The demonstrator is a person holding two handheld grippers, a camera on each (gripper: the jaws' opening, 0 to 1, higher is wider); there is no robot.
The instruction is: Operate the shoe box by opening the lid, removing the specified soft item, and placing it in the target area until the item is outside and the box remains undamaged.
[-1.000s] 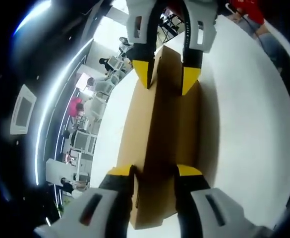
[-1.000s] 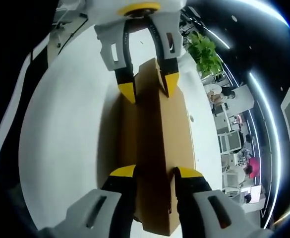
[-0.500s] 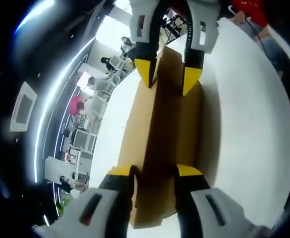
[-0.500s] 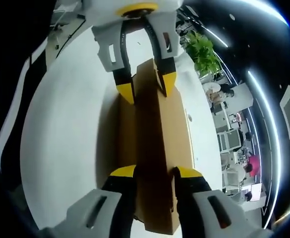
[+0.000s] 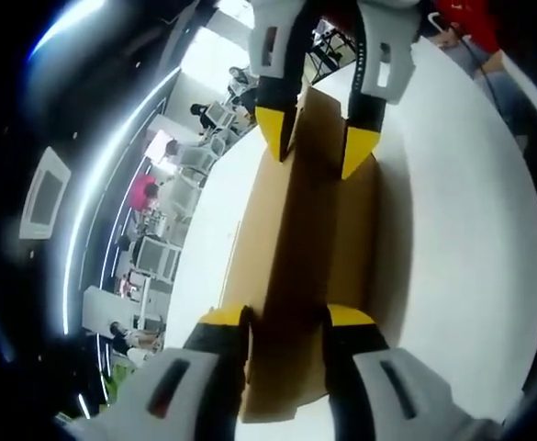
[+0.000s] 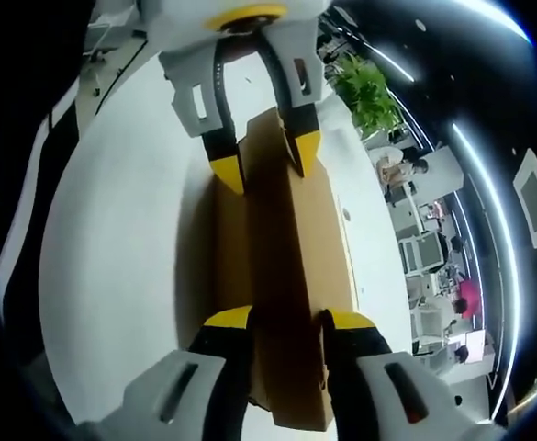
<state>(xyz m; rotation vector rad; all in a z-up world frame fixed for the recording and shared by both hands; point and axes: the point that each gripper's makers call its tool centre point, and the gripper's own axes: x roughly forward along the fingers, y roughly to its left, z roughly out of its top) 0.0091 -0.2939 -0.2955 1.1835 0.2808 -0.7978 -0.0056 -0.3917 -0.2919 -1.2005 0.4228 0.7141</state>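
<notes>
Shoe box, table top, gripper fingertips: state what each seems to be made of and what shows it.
Shoe box: plain brown cardboard, matte, with folded edges and no print visible.
Table top: smooth white surface, slightly glossy, probably laminate or painted board; the look leaves it open.
Fingertips of the left gripper and right gripper: yellow tips on black, likely rubber or plastic, on pale grey, seemingly plastic bodies.
</notes>
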